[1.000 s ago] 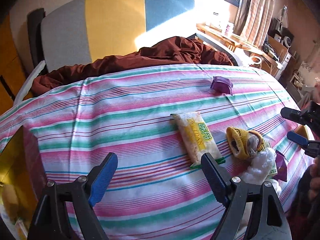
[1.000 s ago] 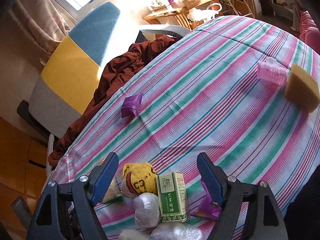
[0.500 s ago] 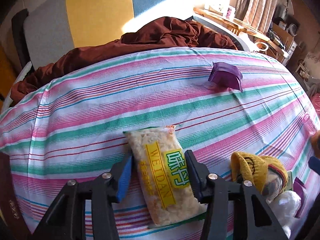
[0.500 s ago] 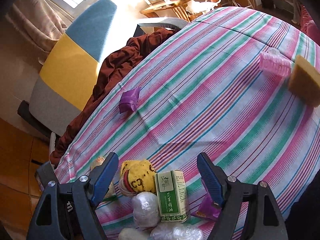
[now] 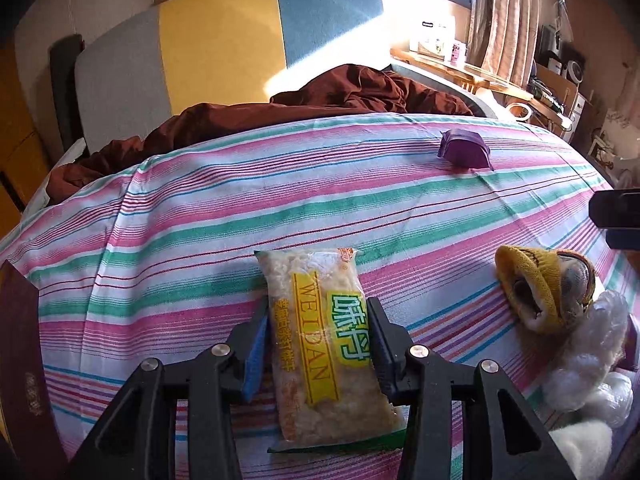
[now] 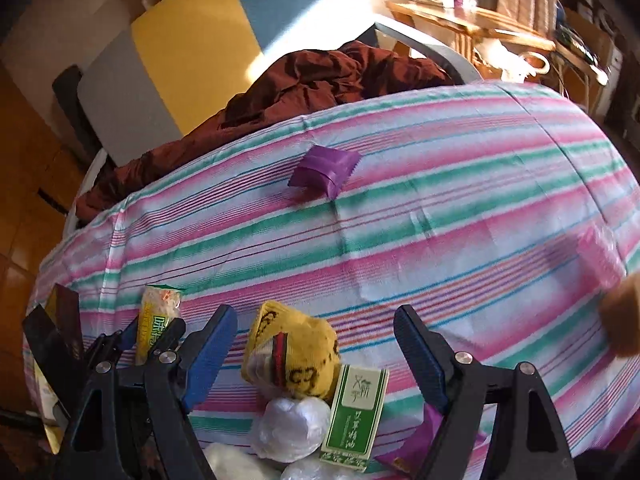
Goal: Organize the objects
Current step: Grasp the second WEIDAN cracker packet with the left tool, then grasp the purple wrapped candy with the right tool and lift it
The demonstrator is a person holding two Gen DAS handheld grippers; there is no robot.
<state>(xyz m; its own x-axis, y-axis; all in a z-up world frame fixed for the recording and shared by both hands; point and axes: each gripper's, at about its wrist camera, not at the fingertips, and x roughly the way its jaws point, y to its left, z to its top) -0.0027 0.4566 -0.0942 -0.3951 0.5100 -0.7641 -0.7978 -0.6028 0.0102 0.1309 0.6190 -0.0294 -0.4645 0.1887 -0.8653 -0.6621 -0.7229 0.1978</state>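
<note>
Left gripper (image 5: 317, 332) clenched on snack packet (image 5: 324, 344), right gripper (image 6: 316, 348) released, green box (image 6: 356, 416) right-view only.

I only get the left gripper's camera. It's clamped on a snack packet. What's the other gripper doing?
Observer: The right gripper is open and empty above the yellow sock.
Operator: Anything near the sock that I can't see?
Observer: Yes, a green and white box lies beside it, touching the sock's near edge.
Operator: What's further right on the striped cloth?
Observer: A pink ribbed plastic thing sits near the cloth's right edge, too blurred to identify.
</note>
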